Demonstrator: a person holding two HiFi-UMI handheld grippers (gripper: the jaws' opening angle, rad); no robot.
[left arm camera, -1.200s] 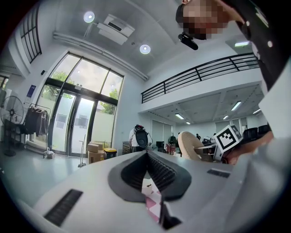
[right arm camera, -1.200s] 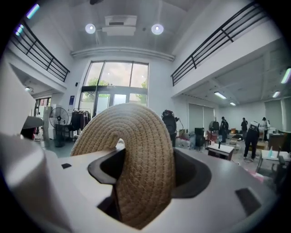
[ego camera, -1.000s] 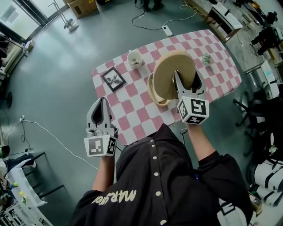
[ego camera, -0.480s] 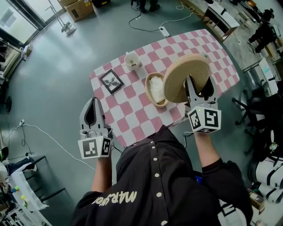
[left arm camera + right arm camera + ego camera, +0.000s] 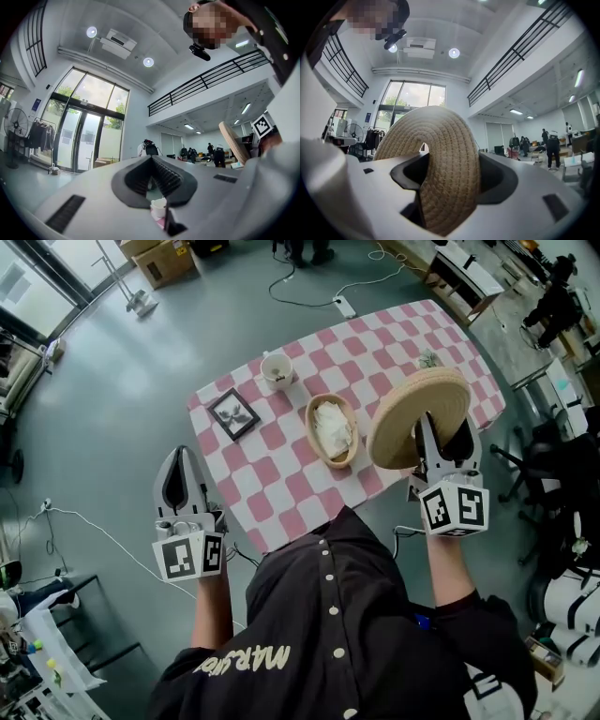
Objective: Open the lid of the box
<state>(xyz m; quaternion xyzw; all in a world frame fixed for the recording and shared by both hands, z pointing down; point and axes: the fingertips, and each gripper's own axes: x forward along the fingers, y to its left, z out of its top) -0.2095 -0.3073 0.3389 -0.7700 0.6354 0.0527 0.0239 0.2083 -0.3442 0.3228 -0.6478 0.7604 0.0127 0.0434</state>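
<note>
The woven box sits open on the checked table, with something white inside. Its round woven lid is lifted off, tilted on edge over the table's right near corner. My right gripper is shut on the lid; in the right gripper view the lid fills the gap of the right gripper between both jaws. My left gripper hangs off the table's left near side, shut and holding nothing. The left gripper view shows the left gripper with its pads meeting, and the lid at far right.
A white cup and a dark picture frame stand on the table's left part, a small ornament at its far right. Cables and a power strip lie on the floor beyond. A chair stands right of the table.
My right gripper has carried the lid to the right, off the box, uncovering its white contents. The left gripper has drifted left, away from the table.
</note>
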